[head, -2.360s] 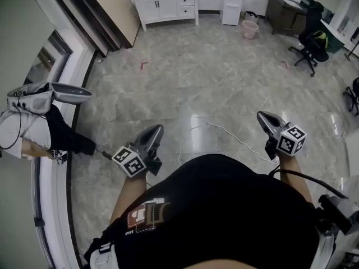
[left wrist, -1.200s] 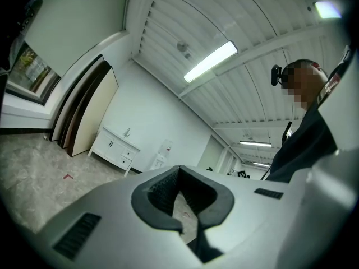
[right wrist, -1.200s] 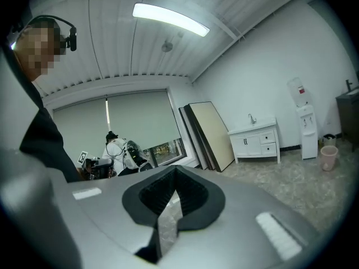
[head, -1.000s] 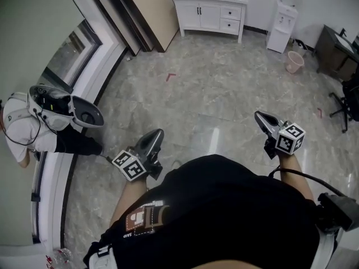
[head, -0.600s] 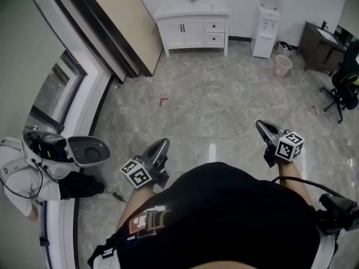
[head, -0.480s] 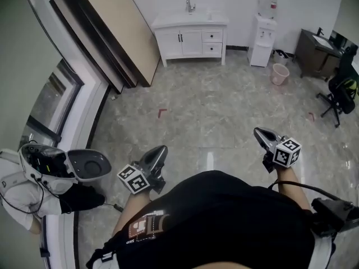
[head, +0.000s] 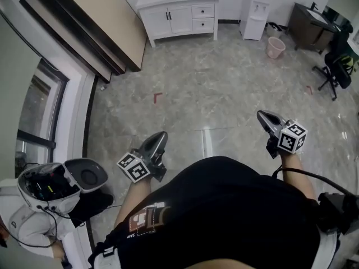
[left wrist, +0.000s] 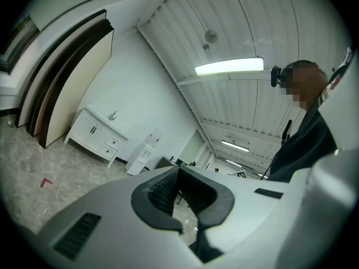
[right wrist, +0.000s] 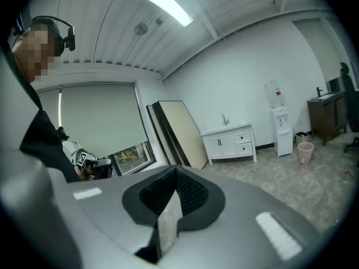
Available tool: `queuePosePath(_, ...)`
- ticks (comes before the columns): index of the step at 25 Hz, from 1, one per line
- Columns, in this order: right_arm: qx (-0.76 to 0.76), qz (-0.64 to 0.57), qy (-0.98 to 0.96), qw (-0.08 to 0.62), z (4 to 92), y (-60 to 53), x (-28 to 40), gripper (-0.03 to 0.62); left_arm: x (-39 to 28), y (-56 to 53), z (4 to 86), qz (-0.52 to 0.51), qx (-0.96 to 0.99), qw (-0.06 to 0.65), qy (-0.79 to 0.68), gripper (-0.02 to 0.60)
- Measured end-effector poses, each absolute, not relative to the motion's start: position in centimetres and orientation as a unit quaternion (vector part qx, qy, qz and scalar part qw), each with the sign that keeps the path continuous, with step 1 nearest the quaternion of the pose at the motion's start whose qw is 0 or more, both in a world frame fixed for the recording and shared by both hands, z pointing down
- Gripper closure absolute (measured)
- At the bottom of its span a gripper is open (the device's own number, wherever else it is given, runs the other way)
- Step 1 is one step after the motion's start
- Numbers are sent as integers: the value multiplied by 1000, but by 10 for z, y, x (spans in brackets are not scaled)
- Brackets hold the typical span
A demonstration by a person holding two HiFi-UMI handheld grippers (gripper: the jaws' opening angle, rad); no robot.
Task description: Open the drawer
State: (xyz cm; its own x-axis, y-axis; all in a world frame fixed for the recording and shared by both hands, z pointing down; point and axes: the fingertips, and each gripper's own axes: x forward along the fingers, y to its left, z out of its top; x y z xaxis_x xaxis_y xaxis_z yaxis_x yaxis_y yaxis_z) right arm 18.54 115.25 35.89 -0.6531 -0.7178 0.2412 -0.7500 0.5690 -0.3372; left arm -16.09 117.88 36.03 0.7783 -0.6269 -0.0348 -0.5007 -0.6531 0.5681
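A white vanity cabinet point(head: 178, 15) with two small drawers point(head: 203, 17) on its right side stands against the far wall, and both drawers look closed. It also shows far off in the left gripper view, cabinet point(left wrist: 95, 139), and in the right gripper view, cabinet point(right wrist: 230, 142). My left gripper point(head: 160, 136) and right gripper point(head: 263, 116) are held in front of my body over the marble floor, far short of the cabinet. The left gripper point(left wrist: 178, 170) is shut with nothing in it. The right gripper point(right wrist: 175, 170) is shut and empty too.
Large boards point(head: 84, 21) lean on the wall left of the cabinet. A water dispenser point(head: 253, 4), a pink bin point(head: 275, 46), a dark desk point(head: 305, 18) and an office chair point(head: 336, 66) stand at the right. Another person wearing a headset point(head: 50, 189) crouches by the window at lower left.
The view has swung and advanced: the cabinet sits higher and more to the left, and the crouching person has slid down to the lower left. Both grippers stay shut before my body.
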Motion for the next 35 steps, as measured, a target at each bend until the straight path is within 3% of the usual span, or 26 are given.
queuePosePath(13, 367, 203, -908, 15, 382, 1011, 241, 599, -98, 1071, 360, -110, 894, 239, -361, 594)
queuePosePath(25, 294, 195, -936, 16, 390, 865, 320, 599, 7, 970, 360, -121, 872, 234, -412, 594)
queuePosePath(35, 294, 230, -927, 18, 418, 802, 305, 599, -3, 900, 372, -112, 870, 253, -408, 594)
